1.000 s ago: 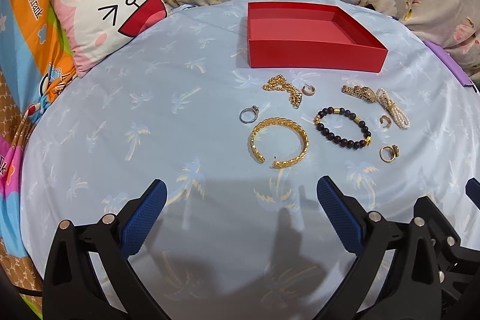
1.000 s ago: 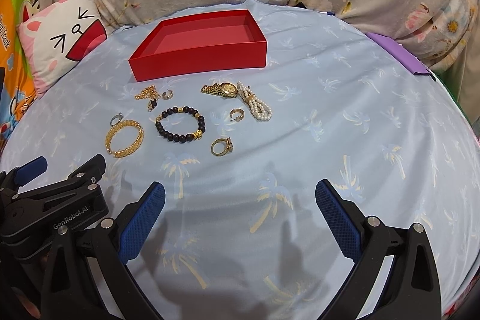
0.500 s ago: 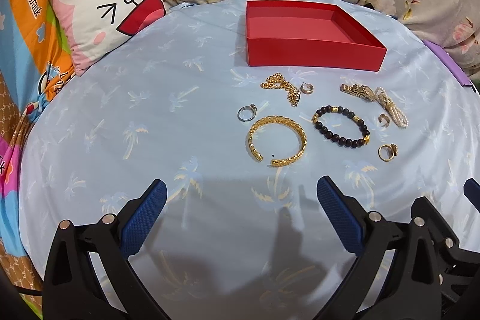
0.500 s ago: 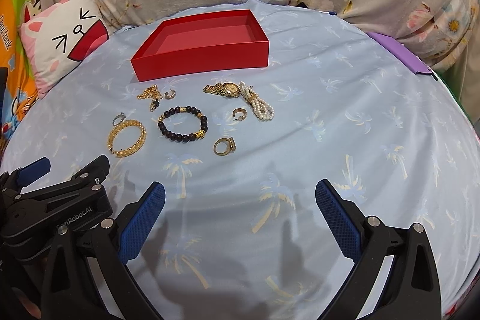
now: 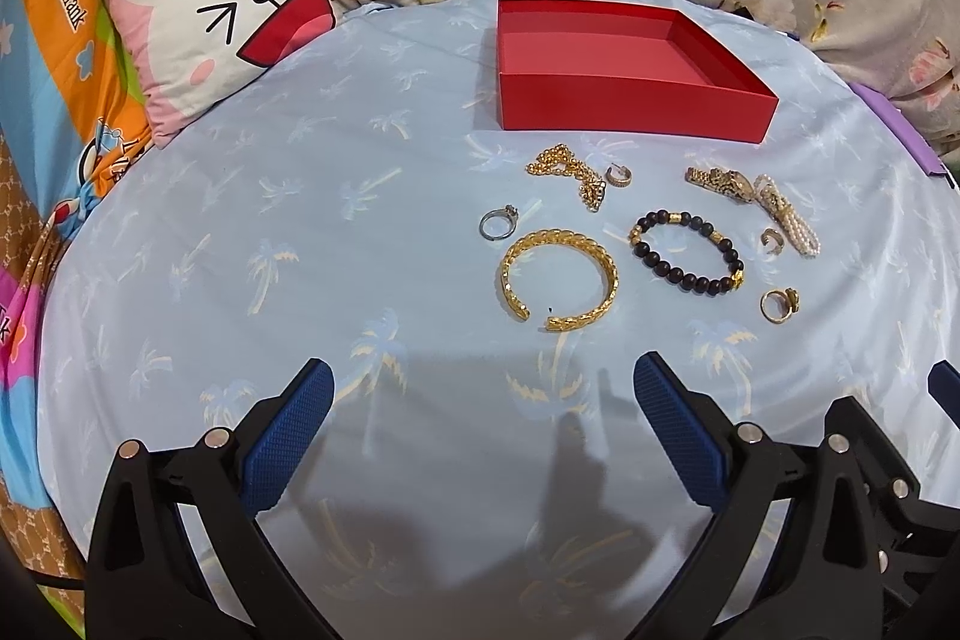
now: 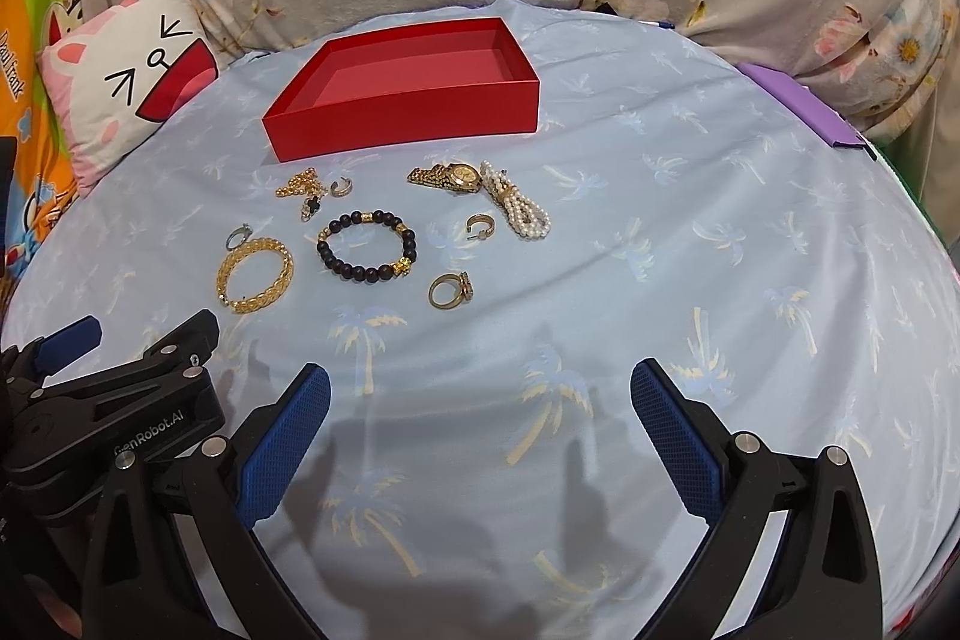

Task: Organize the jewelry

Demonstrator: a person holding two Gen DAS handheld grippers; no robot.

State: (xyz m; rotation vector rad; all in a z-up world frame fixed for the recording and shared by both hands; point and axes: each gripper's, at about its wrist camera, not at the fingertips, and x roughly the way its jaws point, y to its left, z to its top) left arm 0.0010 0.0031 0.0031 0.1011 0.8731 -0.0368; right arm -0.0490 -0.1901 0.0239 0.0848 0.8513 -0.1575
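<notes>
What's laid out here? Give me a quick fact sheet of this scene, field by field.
Surface: light blue cloth with palm-tree print
Container: shallow red cardboard box, nothing in it
Bracelets: open gold cuff bangle; dark beaded bracelet with gold beads; white pearl bracelet
Watch: gold wristwatch
Chain: bunched gold chain
Rings: silver ring; gold ring
Left tongs: open, holding nothing
Right tongs: open, holding nothing
Background: cartoon-face cushion

The left gripper [image 5: 480, 388] and right gripper [image 6: 480, 388] hung side by side, fingers spread wide, nothing between them.
</notes>
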